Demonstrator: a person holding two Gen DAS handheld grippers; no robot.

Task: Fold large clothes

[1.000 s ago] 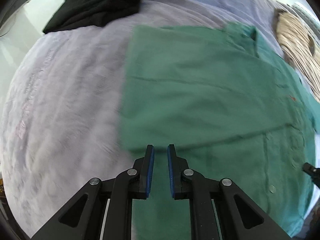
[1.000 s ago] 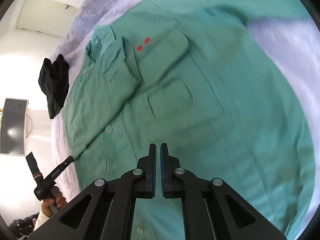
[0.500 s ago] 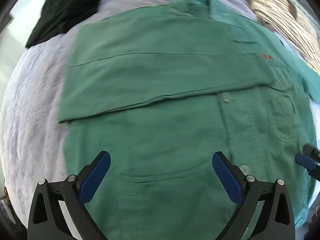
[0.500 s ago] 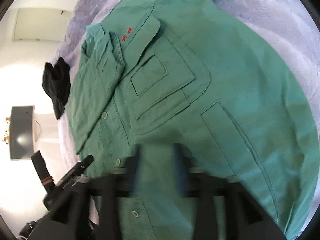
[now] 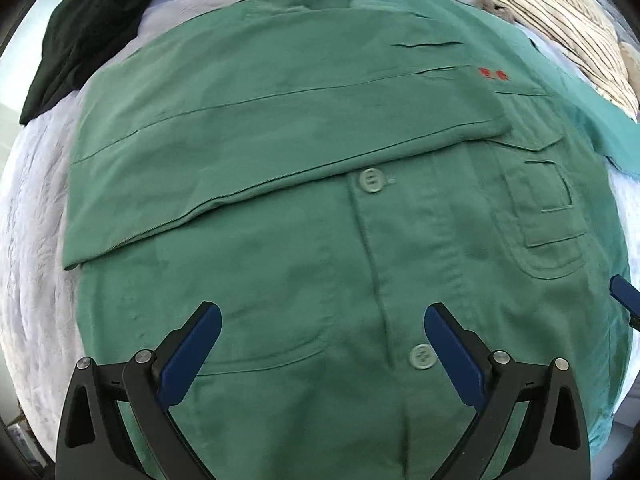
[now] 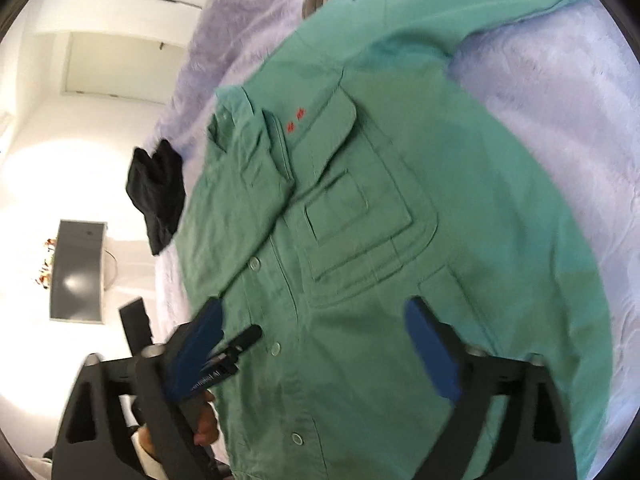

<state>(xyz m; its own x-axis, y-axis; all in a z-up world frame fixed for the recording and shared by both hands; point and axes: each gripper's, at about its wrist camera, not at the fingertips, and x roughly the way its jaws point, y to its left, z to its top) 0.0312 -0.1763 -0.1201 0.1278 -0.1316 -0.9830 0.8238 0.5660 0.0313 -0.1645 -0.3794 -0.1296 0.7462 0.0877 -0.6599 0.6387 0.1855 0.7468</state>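
A large green button-up shirt (image 5: 280, 120) lies front up on a lavender bedspread (image 5: 28, 248), one sleeve folded across its chest. My left gripper (image 5: 322, 314) hangs open over the lower button placket, pointing nearly straight down, with nothing between its fingers. In the right wrist view the shirt (image 6: 460, 168) fills the middle, its other sleeve stretching away at the top. My right gripper (image 6: 314, 306) hovers above the shirt below the chest pocket; its jaws are opening and grip nothing. The left gripper (image 6: 240, 342) shows there at the shirt's near edge, held by a hand (image 6: 204, 428).
A black garment (image 5: 88, 32) lies at the bed's far left corner. A cream striped garment (image 5: 560, 20) lies bunched beyond the shirt's shoulder. The right gripper's blue pad (image 5: 624, 296) shows at the right edge. A dark screen (image 6: 76, 272) stands on the white wall beside the bed.
Both grippers went from shut to wide open. The left gripper moved from the shirt's edge to over its button placket. The right gripper drew back a little along the shirt.
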